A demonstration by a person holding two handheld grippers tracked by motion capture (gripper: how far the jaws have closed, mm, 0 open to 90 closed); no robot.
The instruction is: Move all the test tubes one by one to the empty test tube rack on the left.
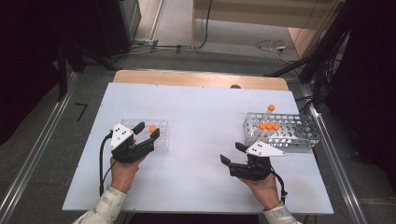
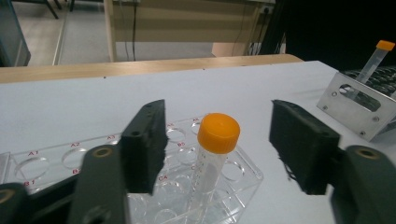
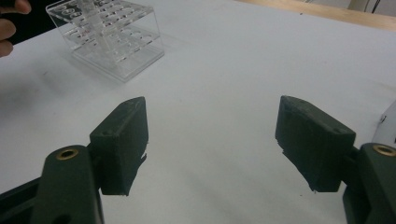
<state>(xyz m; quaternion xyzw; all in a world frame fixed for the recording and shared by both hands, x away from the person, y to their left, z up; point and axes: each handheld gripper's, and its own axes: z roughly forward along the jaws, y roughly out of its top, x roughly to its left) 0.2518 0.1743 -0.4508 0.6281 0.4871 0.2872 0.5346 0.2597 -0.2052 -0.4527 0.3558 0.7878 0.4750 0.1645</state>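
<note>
Tube [image 2: 212,158] upright in clear rack [image 2: 243,184] | left jaws apart around it | right jaws apart | metal rack [image 1: 299,133] well apart

I see a white table top [image 1: 201,112] w/ a wood strip [image 1: 201,79] at its far edge. Metal rack [image 1: 299,133] sits at the right, holding four orange-capped tubes [image 1: 268,126], one tilted. Grey floor beyond, cables [image 1: 273,45] trailing.
</note>
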